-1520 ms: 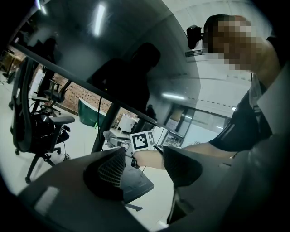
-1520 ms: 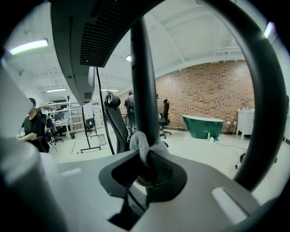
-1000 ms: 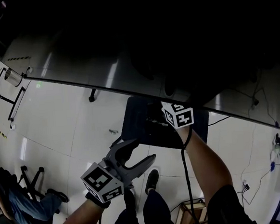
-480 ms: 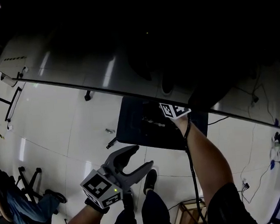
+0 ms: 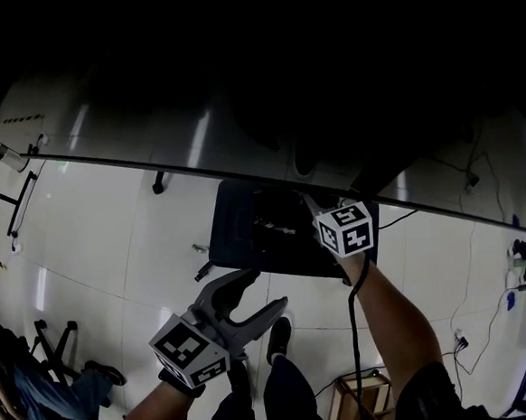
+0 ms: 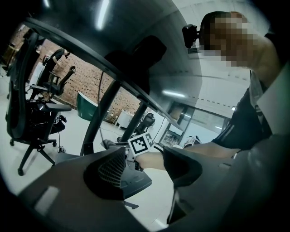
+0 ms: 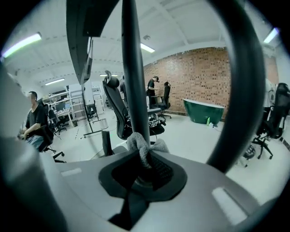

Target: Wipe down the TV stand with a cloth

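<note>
Wiping step in hand, low on the TV stand (image 5: 243, 242). The right gripper (image 7: 143, 168) is clamping its jaws shut on a bunched grey cloth (image 7: 145, 146). The cloth is sitting right at the stand's upright pole (image 7: 132, 68), and by the look of it pressing against it, though contact is hard to confirm.

In the head view this gripper (image 5: 322, 216) is reaching in over the stand's flat dark bottom, which is resting on the pale floor (image 5: 111, 235).

The left gripper (image 5: 263, 292) is hanging well short of the stand, above the floor — jaws spread wide, nothing between them. Its own view (image 6: 145, 166) is looking across at the person's right hand (image 6: 154, 159).

Judgement: the pole and bottom plate are being worked, with most of the stand probably left to do. The next move is calling for a steady drag of the cloth along or around the pole, then across the flat bottom, keeping the clamp firm so the bunch is not slipping out. The scene is dim, so dust or streaks cannot be made out.
</note>
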